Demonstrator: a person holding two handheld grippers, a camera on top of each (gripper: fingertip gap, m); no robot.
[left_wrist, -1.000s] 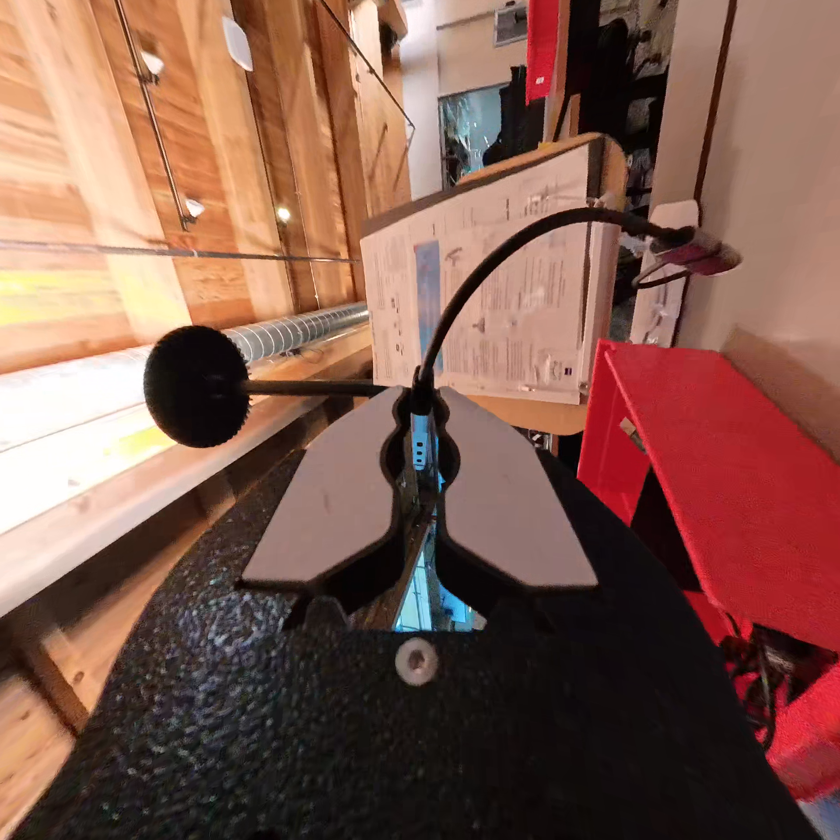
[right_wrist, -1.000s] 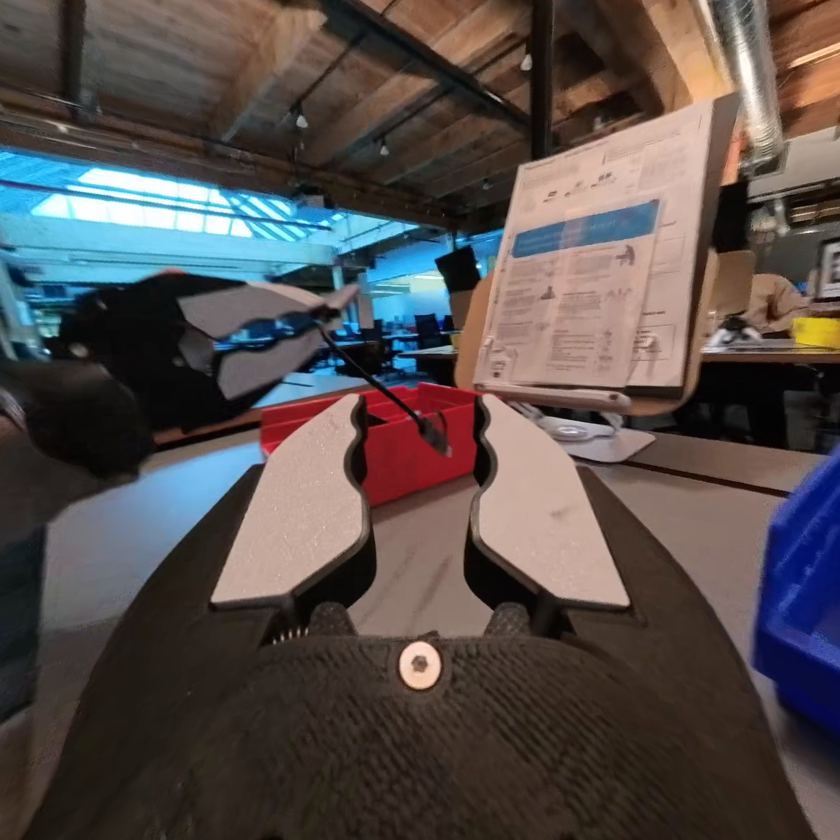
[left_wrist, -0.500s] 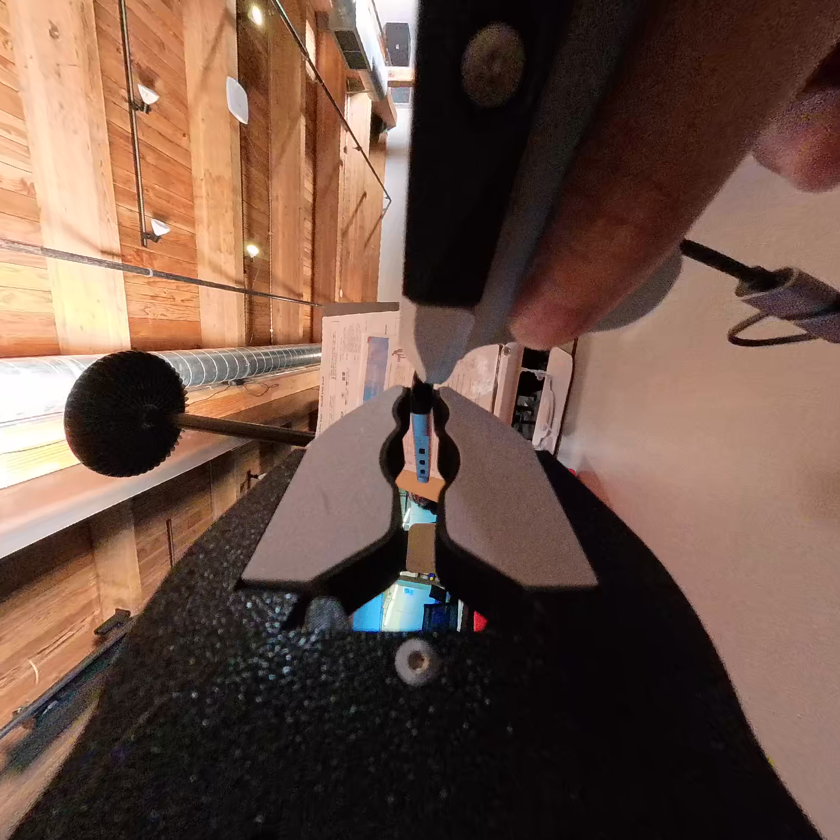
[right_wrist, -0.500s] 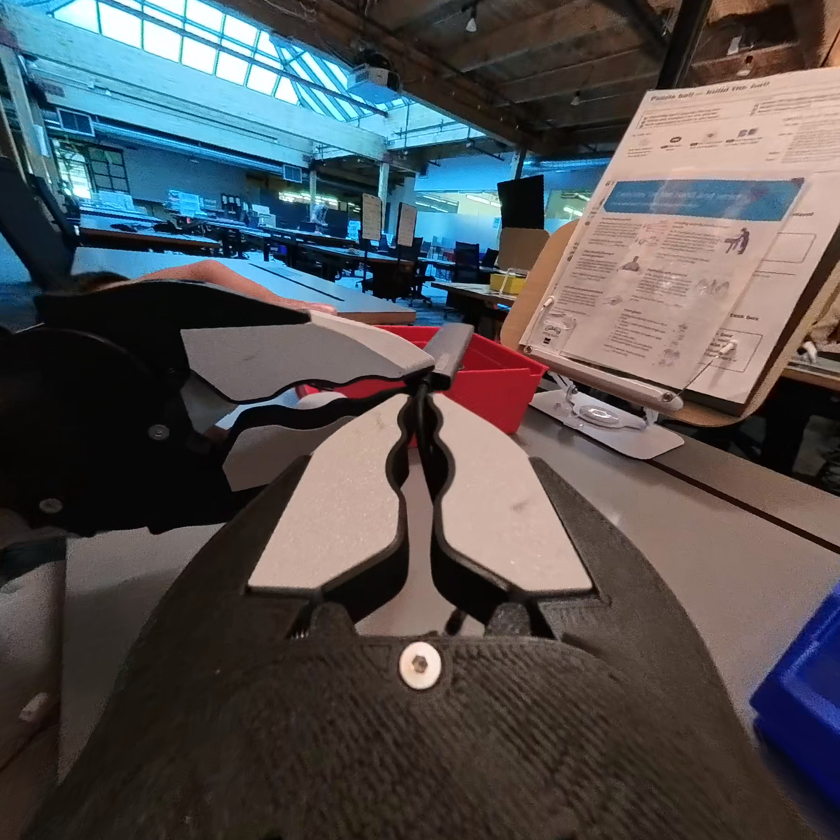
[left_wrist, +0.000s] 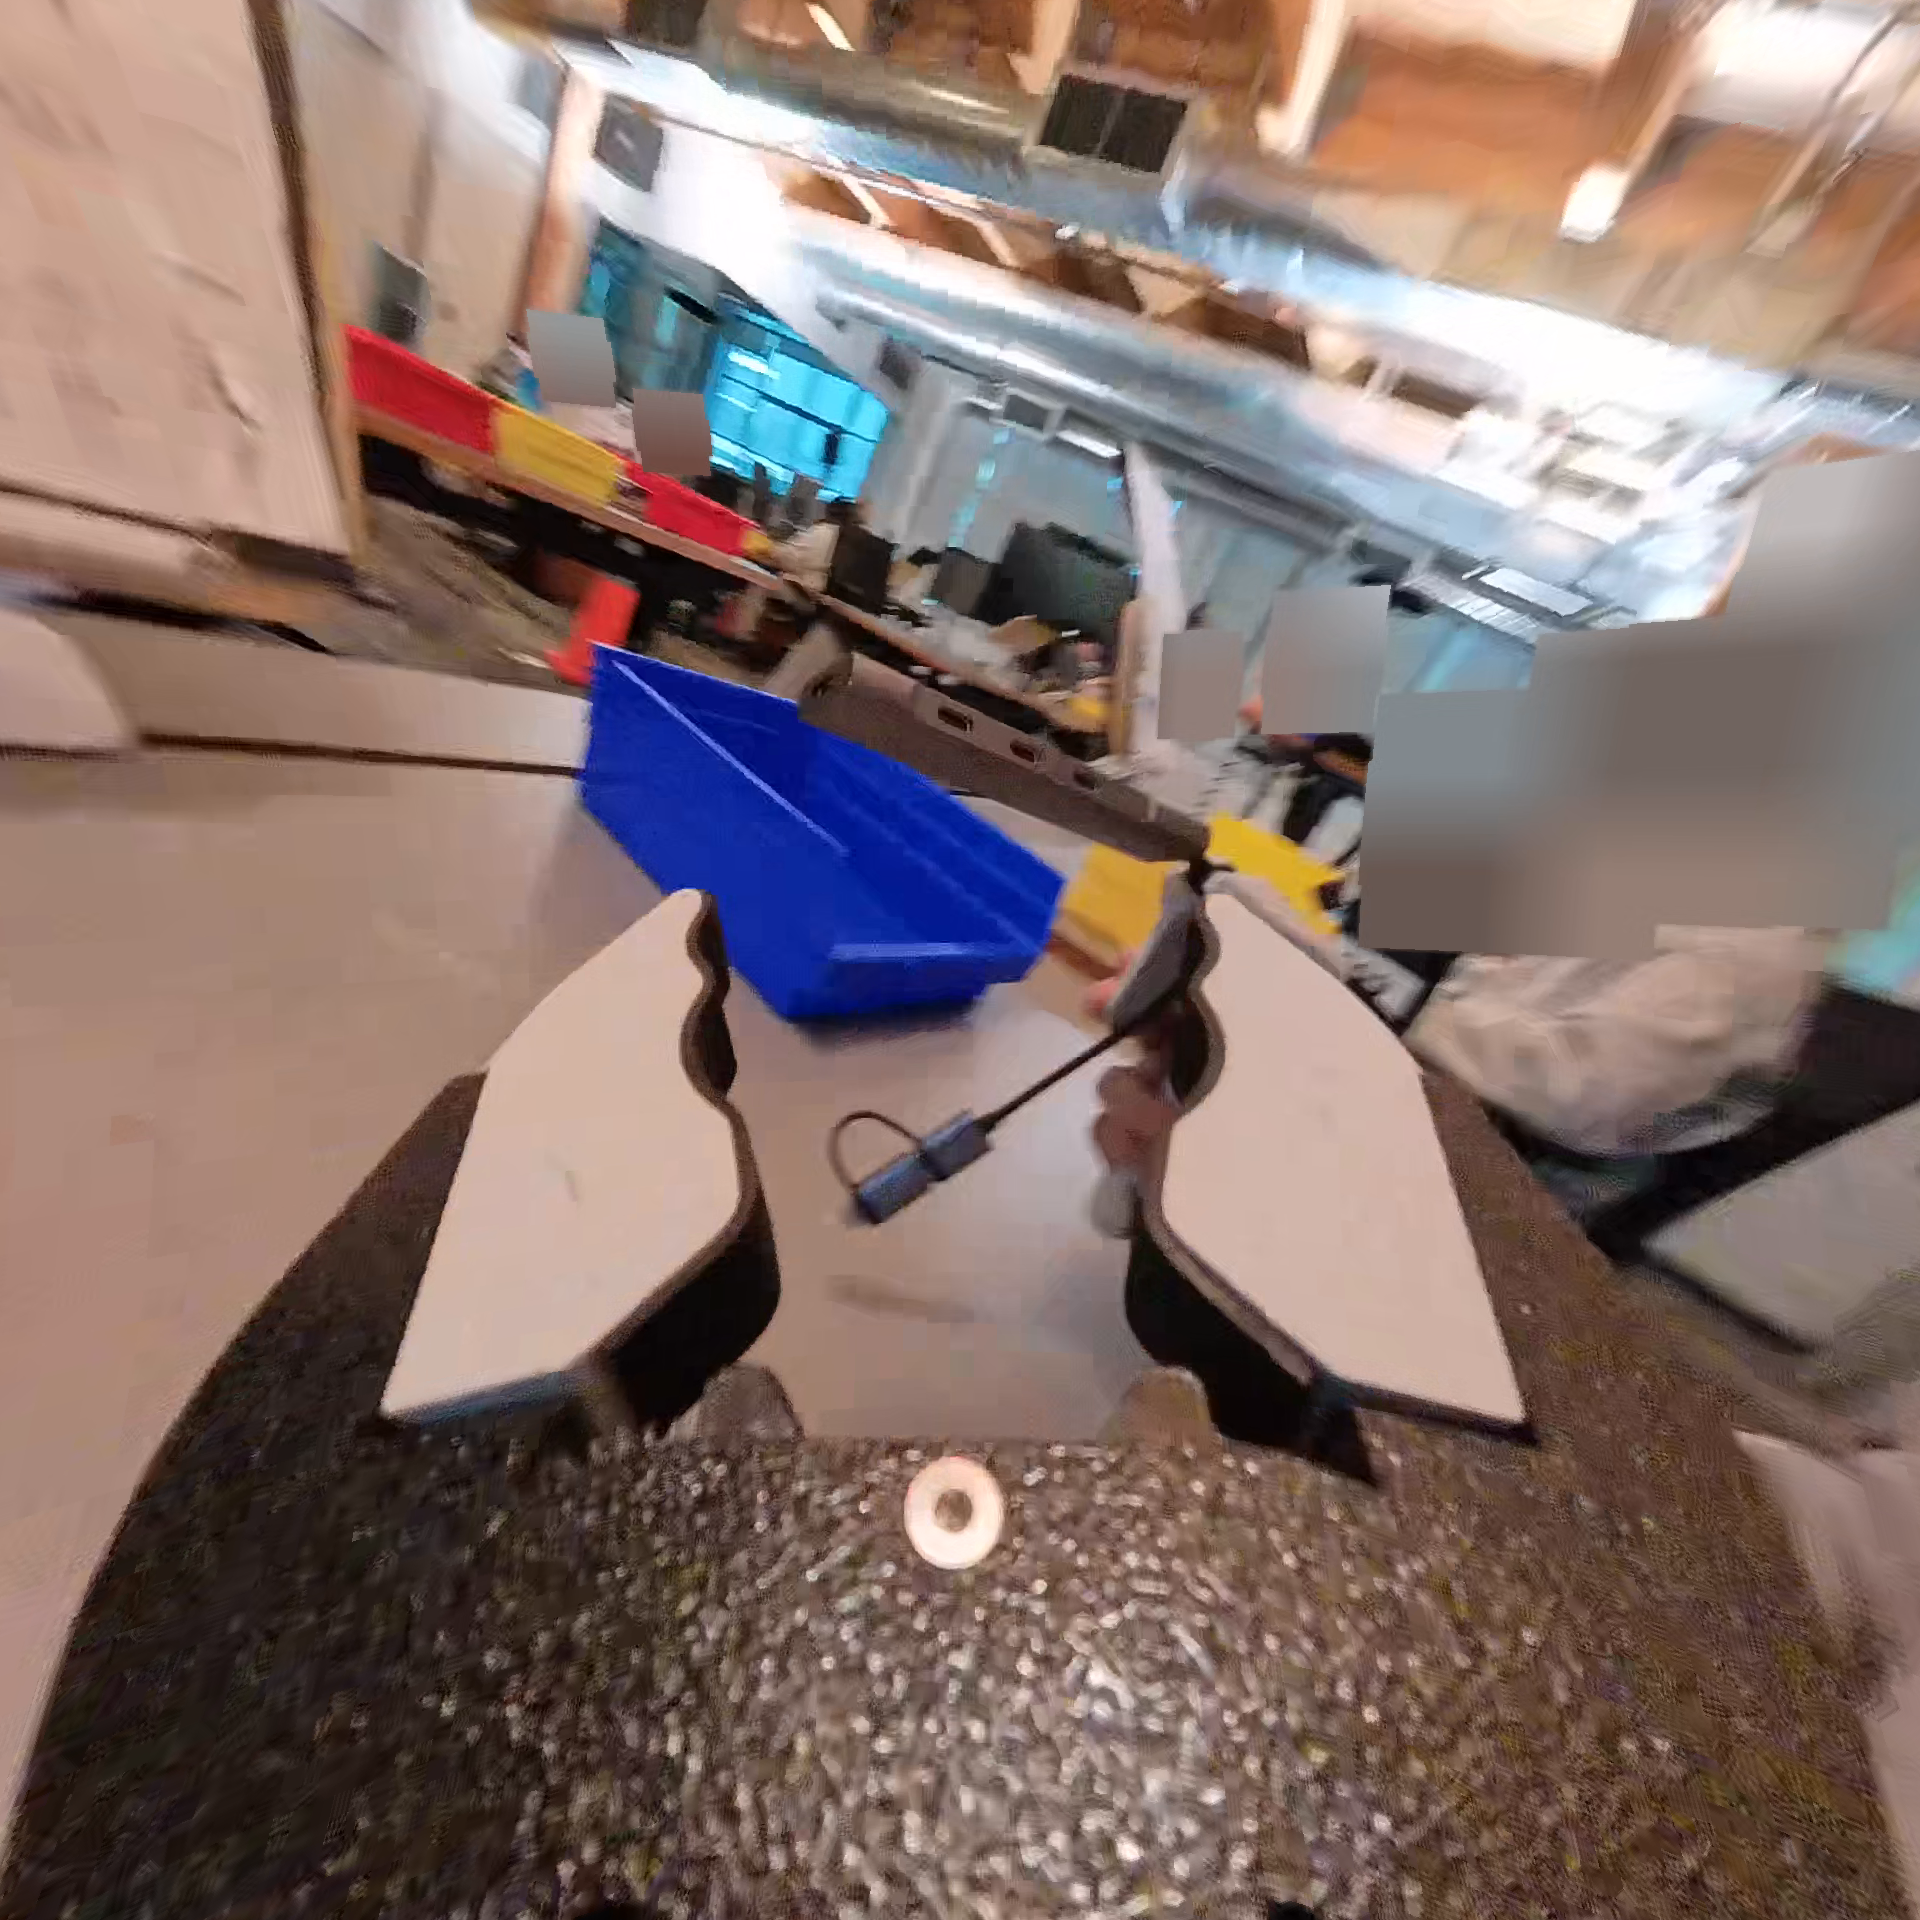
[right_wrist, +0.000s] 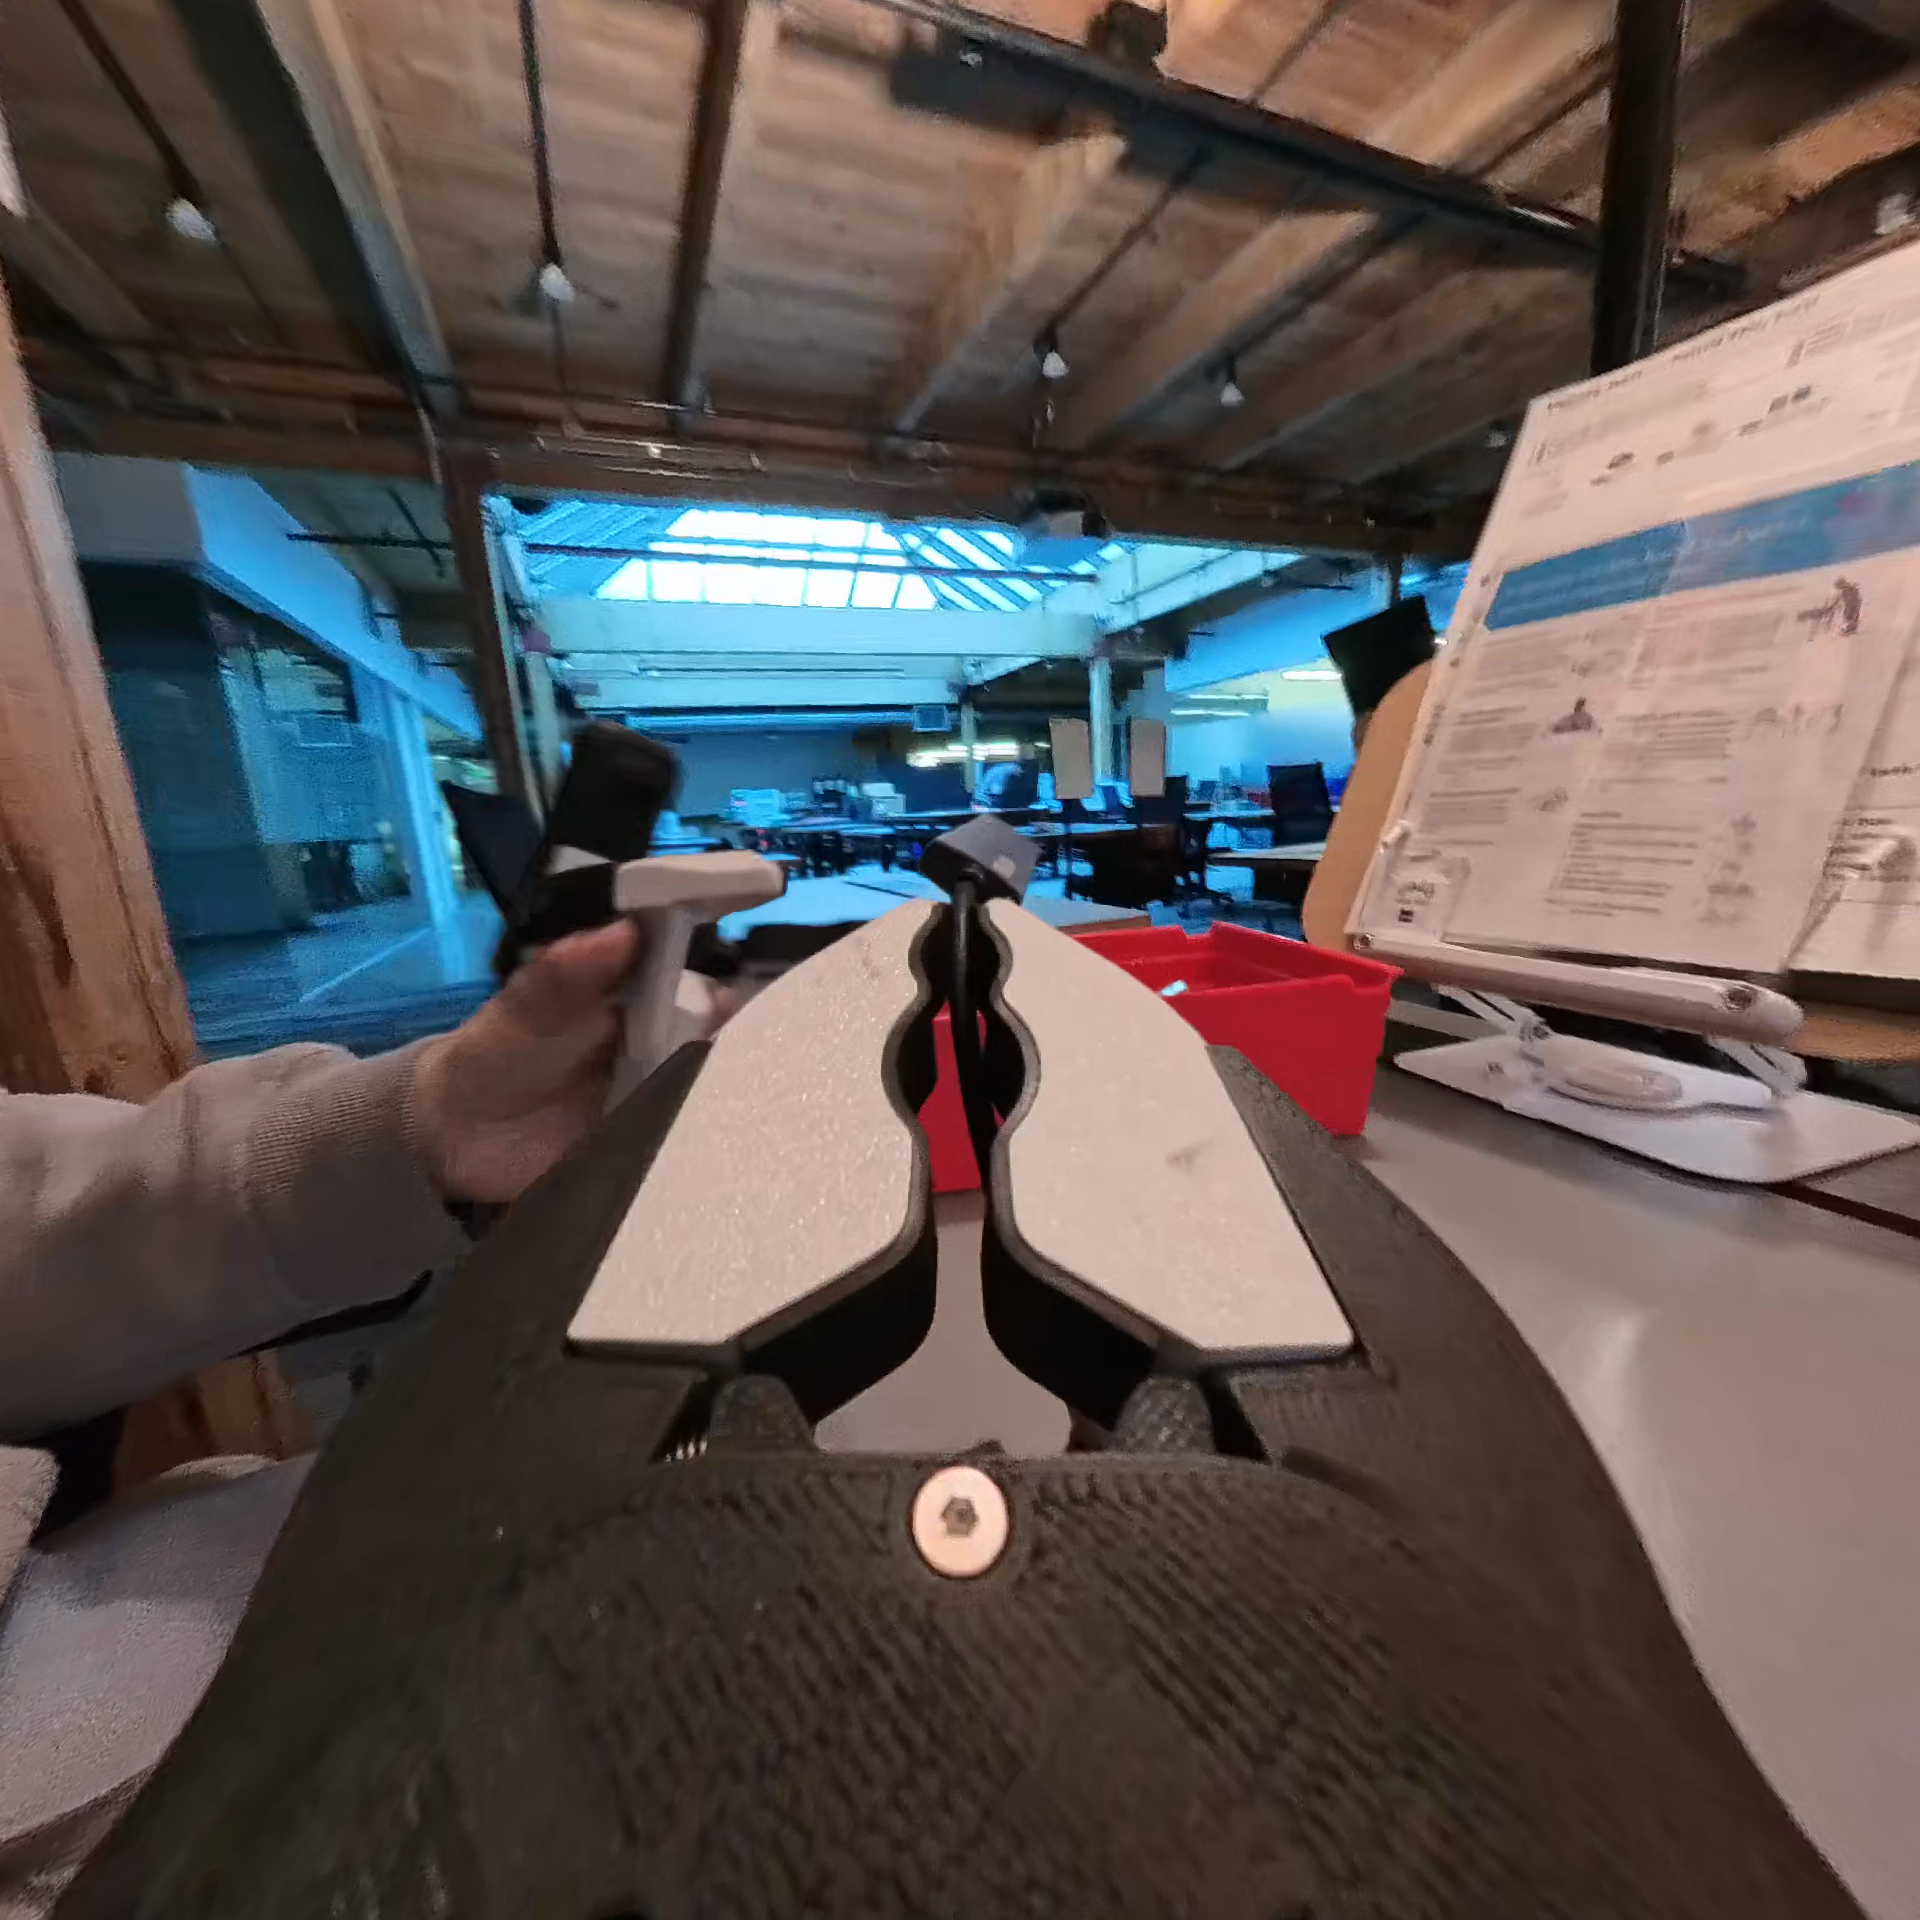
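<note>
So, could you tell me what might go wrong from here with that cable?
1. The right gripper is shut only on the thin black cable, which may slip through.
2. Its loose connector dangles above the table near the blue bin and could swing or snag.
3. The left gripper is open, its view blurred; a hasty grab could miss.

blue bin (left_wrist: 790, 831): glossy smooth plastic | red bin (right_wrist: 1247, 997): smooth plastic | table (right_wrist: 1662, 1351): smooth, faintly glossy | ceiling (right_wrist: 831, 208): rough wood | sheets (right_wrist: 1662, 727): paper
</note>
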